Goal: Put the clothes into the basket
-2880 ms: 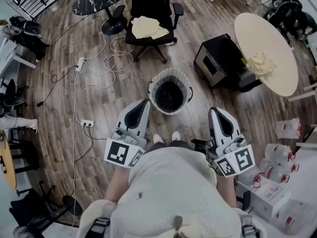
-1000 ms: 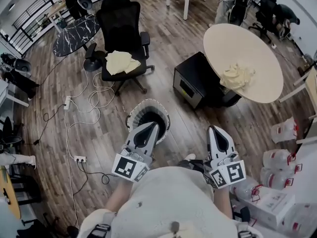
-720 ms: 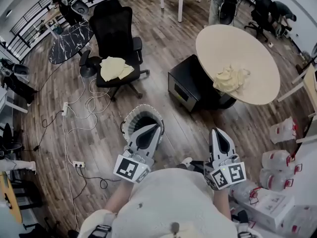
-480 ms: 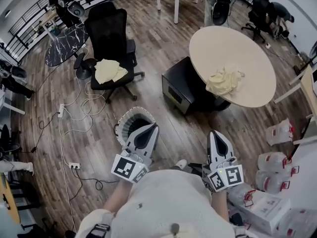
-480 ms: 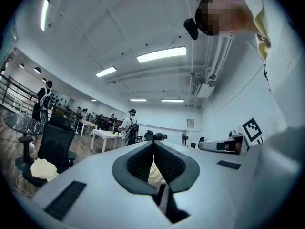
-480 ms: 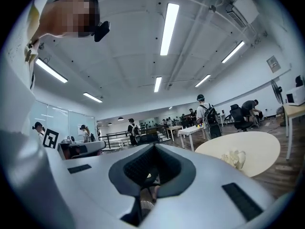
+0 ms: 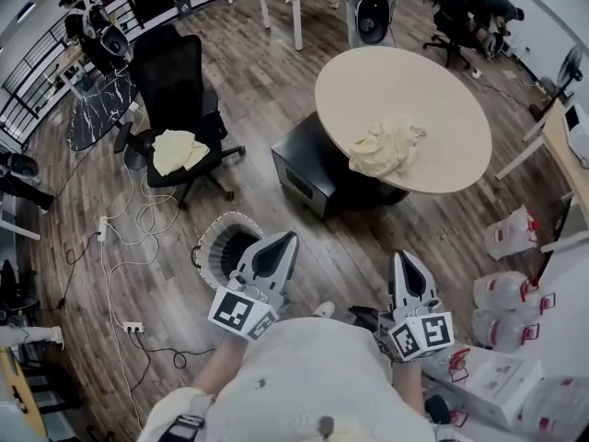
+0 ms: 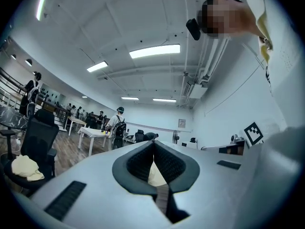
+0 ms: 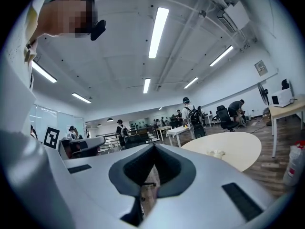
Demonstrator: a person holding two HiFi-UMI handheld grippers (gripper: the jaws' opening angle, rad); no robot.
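Observation:
A pale yellow garment (image 7: pixel 385 147) lies crumpled on the round beige table (image 7: pixel 442 99) ahead and to the right. It shows small in the right gripper view as the garment (image 9: pixel 214 152) on the table (image 9: pixel 238 144). A second yellow garment (image 7: pixel 177 148) rests on the seat of a black office chair (image 7: pixel 170 81); it is also the garment (image 8: pixel 21 167) low at the left of the left gripper view. The wicker basket (image 7: pixel 219 244) stands on the floor, partly hidden behind my left gripper (image 7: pixel 287 238). The left gripper (image 8: pixel 153 142) and right gripper (image 7: pixel 405 258) (image 9: pixel 153 145) are shut and empty, pointing level.
A black box-shaped cabinet (image 7: pixel 308 168) sits under the table's near edge. Cables and a power strip (image 7: pixel 133 326) trail over the wood floor at left. Water jugs (image 7: pixel 502 293) and cartons stand at right. People and desks fill the far room (image 8: pixel 116 123).
The view has advanced toward the round table, which is now nearer and more central. The basket has slipped back to the lower left beside the left gripper. Both grippers stay shut.

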